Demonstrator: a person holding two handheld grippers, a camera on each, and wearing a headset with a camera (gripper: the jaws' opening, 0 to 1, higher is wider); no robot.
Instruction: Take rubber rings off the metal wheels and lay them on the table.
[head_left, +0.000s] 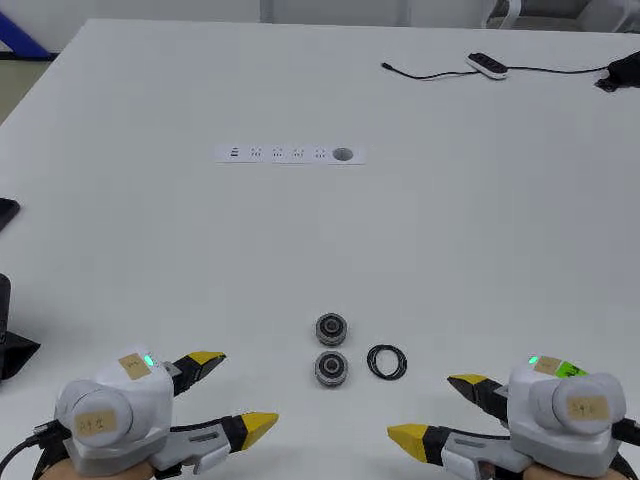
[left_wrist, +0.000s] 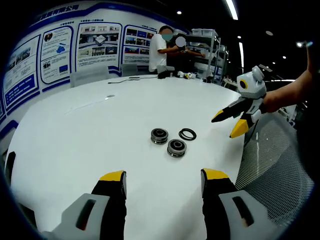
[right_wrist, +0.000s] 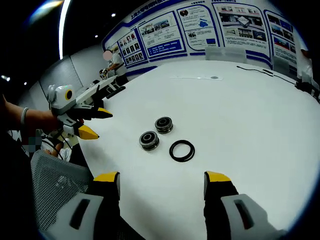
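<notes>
Nearest the headset, both grippers are held low over the table's near edge. The left gripper (head_left: 235, 392) and the right gripper (head_left: 437, 408) each have their jaws spread wide, with nothing held between them. The white table (head_left: 300, 230) is seen bare around the work.

Further out, between the two grippers, two metal wheels are laid flat and close together: the far wheel (head_left: 331, 327) and the near wheel (head_left: 331, 367). Neither is touched by a gripper.

Just beside the near wheel, on the right gripper's side, a black rubber ring (head_left: 386, 361) is laid flat on the table, apart from both wheels. Its outline looks doubled in the right gripper view (right_wrist: 181, 150), so a second ring lying on it cannot be ruled out.

At least one ring is therefore judged to be off and set down. Dark bands are seen around both wheels, but it cannot be told whether these are rings left to remove. If they are, the task is judged to be partly done.
</notes>
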